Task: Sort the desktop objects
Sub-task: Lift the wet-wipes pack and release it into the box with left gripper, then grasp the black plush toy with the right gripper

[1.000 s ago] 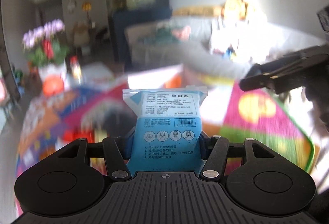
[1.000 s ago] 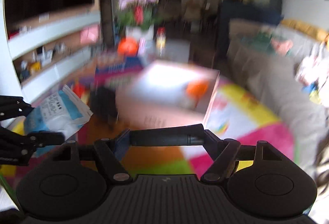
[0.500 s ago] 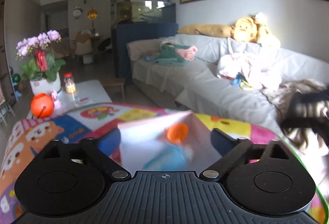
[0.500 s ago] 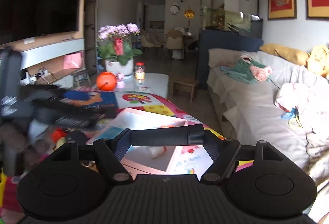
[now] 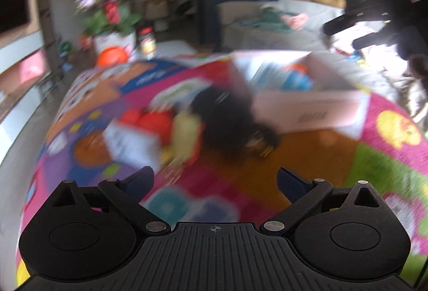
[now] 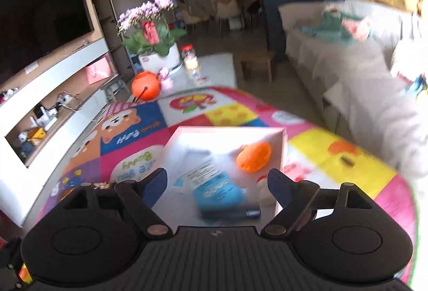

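A pink open box (image 6: 282, 157) lies on the colourful mat. Inside it are a blue packet (image 6: 218, 190), an orange toy (image 6: 252, 157) and a black marker (image 6: 232, 214) along the near side. My right gripper (image 6: 216, 181) is open and empty just above the box. My left gripper (image 5: 215, 180) is open and empty over the mat. Ahead of it lie blurred loose objects: a black furry thing (image 5: 227, 119), a yellow bottle (image 5: 186, 131), red balls (image 5: 145, 119) and a white packet (image 5: 131, 144). The box (image 5: 305, 106) shows at its right.
A flower pot (image 6: 156, 50), an orange ball (image 6: 145, 82) and a jar (image 6: 190, 59) stand on the white table beyond the mat. A sofa (image 6: 361, 77) runs along the right. A TV shelf (image 6: 53, 71) lines the left. The right gripper (image 5: 379, 20) shows at the left view's upper right.
My left gripper let go of the blue packet into the box and swung left over the loose objects. My right gripper opened and released the black marker into the box.
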Demonstrator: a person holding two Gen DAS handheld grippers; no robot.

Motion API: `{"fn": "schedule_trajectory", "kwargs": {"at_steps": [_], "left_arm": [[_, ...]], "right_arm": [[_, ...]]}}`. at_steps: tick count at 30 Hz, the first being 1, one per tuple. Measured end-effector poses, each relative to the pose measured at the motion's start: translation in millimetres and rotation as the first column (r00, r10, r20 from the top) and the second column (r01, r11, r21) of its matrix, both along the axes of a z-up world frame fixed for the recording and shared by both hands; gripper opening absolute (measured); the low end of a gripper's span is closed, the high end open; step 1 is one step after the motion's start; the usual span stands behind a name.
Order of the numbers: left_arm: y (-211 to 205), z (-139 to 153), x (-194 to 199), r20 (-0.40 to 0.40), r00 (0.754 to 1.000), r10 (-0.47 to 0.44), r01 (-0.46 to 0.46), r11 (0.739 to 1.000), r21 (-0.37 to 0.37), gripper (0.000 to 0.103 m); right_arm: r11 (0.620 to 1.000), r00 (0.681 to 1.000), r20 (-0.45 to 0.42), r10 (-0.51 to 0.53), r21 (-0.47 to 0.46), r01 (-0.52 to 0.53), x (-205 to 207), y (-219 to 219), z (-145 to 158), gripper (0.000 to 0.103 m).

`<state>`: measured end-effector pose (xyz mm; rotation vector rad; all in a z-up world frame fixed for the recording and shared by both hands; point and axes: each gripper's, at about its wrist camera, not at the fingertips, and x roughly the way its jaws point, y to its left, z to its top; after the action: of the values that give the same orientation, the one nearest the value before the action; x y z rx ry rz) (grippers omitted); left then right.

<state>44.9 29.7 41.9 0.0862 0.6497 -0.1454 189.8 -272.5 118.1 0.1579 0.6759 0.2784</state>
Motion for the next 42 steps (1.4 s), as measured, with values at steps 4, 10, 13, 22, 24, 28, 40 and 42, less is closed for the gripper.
{"fn": "schedule_trajectory", "kwargs": {"at_steps": [4,10,13,22,24,28,40,42], "left_arm": [[24.5,-17.4,-3.5,-0.062,0.993,0.103,-0.105,0.994,-0.031,0.102],[39.8,-33.4,-5.5,-0.09,0.978,0.187,-0.194,0.978,-0.076,0.102],[37.2,-35.3,-9.0,-0.082,0.979,0.185,-0.19,0.979,-0.067,0.103],[41.3,-26.7,-24.0,-0.067,0.985,0.157,-0.162,0.984,-0.079,0.103],[46.1,-24.0,-27.2,-0.06,0.983,0.172,-0.176,0.982,-0.07,0.103],[54.4,-21.0,-27.7,-0.057,0.977,0.205,-0.208,0.977,-0.055,0.103],[20.2,-14.7,-2.6,-0.038,0.996,0.084,-0.085,0.996,-0.03,0.103],[8.0,-13.0,7.2,-0.023,0.999,0.048,-0.049,0.999,-0.019,0.103]], "right_arm": [[1.0,1.0,-0.025,-0.003,-0.011,0.003,-3.2,10.9,-15.2,0.083],[0.982,0.991,-0.02,0.132,-0.133,-0.134,-24.7,62.1,-29.3,0.084],[0.944,0.97,0.044,0.238,-0.244,-0.221,-38.8,105.3,-33.5,0.084],[0.715,0.834,0.135,0.536,-0.597,-0.363,-47.0,220.7,-72.7,0.083],[0.656,0.816,0.108,0.568,-0.658,-0.37,-45.8,228.6,-88.2,0.082],[0.613,0.807,0.083,0.584,-0.697,-0.372,-57.9,228.2,-100.0,0.06],[0.796,0.883,-0.033,0.468,-0.419,-0.437,-117.3,104.9,-50.2,0.059],[0.828,0.917,-0.042,0.396,-0.417,-0.376,-114.4,85.5,-56.4,0.061]]}}
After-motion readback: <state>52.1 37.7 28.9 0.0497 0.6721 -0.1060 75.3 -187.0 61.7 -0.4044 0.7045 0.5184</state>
